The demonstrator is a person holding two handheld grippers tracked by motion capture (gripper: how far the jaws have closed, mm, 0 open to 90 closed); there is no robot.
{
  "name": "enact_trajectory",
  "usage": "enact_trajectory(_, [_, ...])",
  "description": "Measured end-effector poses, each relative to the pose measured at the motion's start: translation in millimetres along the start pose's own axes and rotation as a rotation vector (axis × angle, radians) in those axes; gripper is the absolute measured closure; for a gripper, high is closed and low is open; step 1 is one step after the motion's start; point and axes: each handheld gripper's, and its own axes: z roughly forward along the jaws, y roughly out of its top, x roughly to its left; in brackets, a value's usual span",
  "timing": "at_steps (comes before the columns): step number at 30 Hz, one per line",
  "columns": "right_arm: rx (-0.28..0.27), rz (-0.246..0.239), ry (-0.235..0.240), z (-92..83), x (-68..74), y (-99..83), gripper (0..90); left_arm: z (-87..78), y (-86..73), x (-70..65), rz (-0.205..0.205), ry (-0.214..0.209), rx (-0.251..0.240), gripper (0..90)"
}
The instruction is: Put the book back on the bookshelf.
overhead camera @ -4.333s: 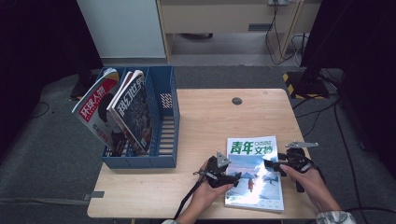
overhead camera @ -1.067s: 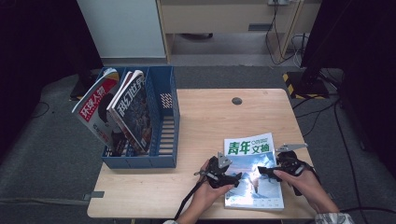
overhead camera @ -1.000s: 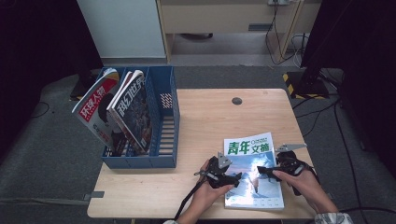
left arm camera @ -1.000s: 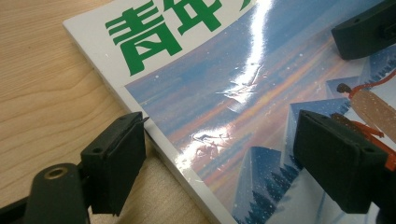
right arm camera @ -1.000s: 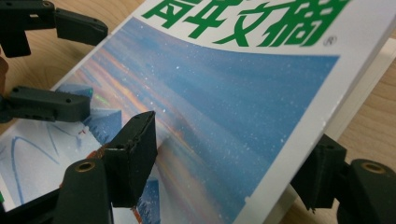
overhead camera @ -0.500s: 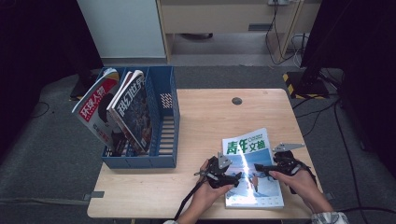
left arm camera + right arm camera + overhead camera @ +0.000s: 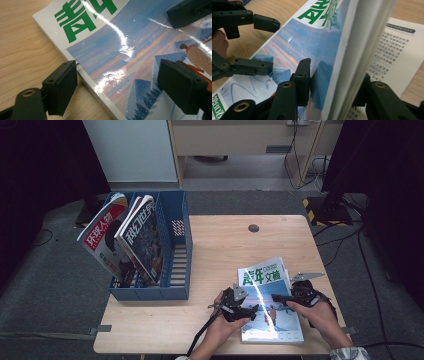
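Since earlier, my right hand-held gripper (image 7: 332,82) has been closing on the magazine's (image 7: 270,295) lifted edge — pages could slip out. Left hand-held gripper (image 7: 125,87) stands apart, straddling its spine on the bench (image 7: 215,245).

Glossy paper magazine (image 7: 270,302) (glare-streaked cover), matt wooden table (image 7: 220,245), blue plastic rack (image 7: 172,270)

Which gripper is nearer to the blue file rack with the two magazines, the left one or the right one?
Left. The left gripper is at the flat magazine's rack-side edge, closer to the blue file rack. The right gripper is at the magazine's far edge, its jaws around lifted pages.
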Motion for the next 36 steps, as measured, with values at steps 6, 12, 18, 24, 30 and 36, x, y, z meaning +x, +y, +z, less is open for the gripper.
enact_trajectory(6, [-0.014,0.024,0.013,-1.4,0.2,3.7,65.7,-0.6,-0.2,-1.9,0.012,0.019,-0.007,15.7])
enact_trajectory(12, [-0.034,0.035,0.006,-1.8,0.5,7.1,69.0,-0.9,-0.4,-3.6,0.020,0.035,-0.014,15.6])
enact_trajectory(18, [-0.043,0.029,0.002,-2.8,1.5,9.5,70.9,-0.5,-0.2,-2.4,0.022,0.024,-0.021,15.6])
enact_trajectory(24, [-0.070,0.027,0.000,-4.6,3.8,13.2,72.8,-1.2,-0.3,0.5,0.021,0.002,-0.021,13.7])
enact_trajectory(30, [-0.094,0.023,0.008,-8.6,7.1,16.8,73.9,-2.2,-0.2,5.5,-0.006,-0.001,-0.012,13.8])
enact_trajectory(36, [-0.115,0.019,0.008,-10.9,10.3,20.1,74.3,-3.3,-0.1,9.6,-0.030,-0.006,-0.011,13.7])
